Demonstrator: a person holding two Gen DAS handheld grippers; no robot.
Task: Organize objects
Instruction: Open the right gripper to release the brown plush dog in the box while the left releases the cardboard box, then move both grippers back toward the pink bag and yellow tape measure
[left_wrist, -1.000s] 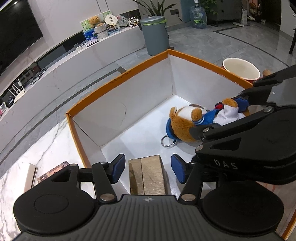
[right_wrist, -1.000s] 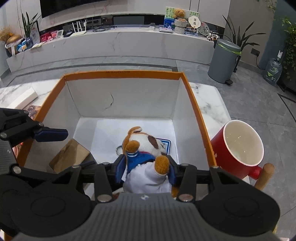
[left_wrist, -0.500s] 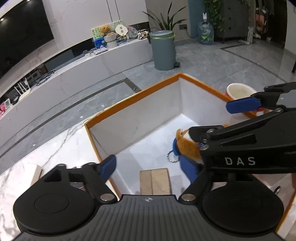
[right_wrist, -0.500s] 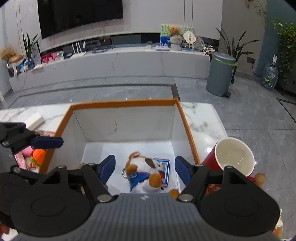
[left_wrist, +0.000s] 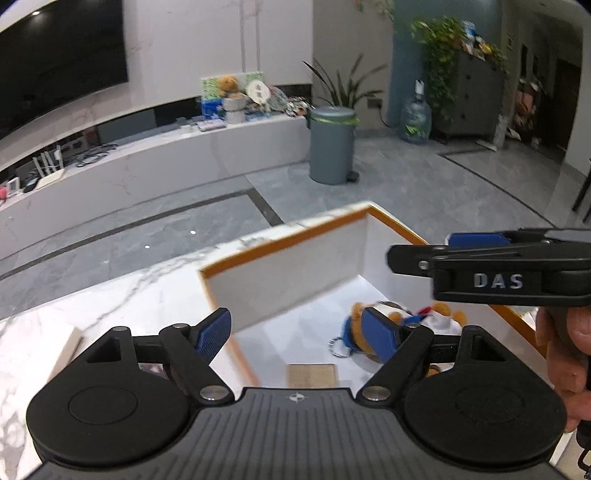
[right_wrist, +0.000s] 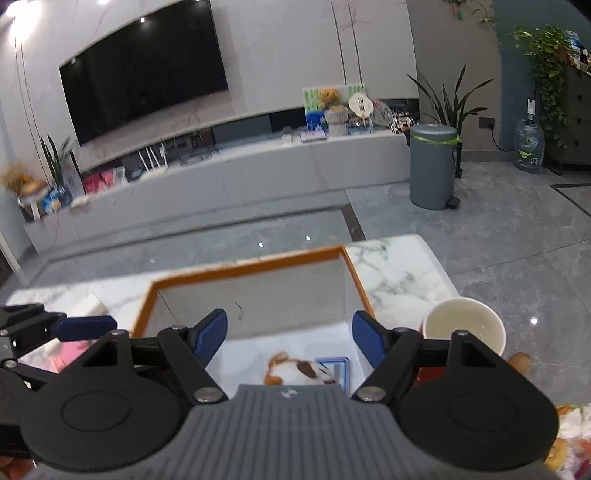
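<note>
Left hand-held gripper (left_wrist: 297, 334) released, blue pads spread wide, nothing between them, touching nothing; it hangs above the near-left corner of the orange-rimmed box (left_wrist: 280, 240). Left of it, on the marble tabletop (left_wrist: 122, 295), a pale flat item, too blurred to name. Just ahead and below its pads, a tan wooden block (left_wrist: 311, 374) lies on the box floor. Right of that, past the right pad, the plush dog (left_wrist: 397, 314) lies on the box floor with a metal keyring (left_wrist: 337, 348) at its near side. Further right, the right hand-held gripper (right_wrist: 289, 336) also released, pads wide apart, empty, held above the box; in the left wrist view it shows from the side with "DAS" lettering, person's hand (left_wrist: 567, 354) behind it. Below its pads the plush dog lies on the box floor, touching a blue-framed card (right_wrist: 334, 369) to its right. Right of the right pad, outside the box wall, a red mug (right_wrist: 463, 330) with white inside, and a wooden knob (right_wrist: 519, 360) beside it.
</note>
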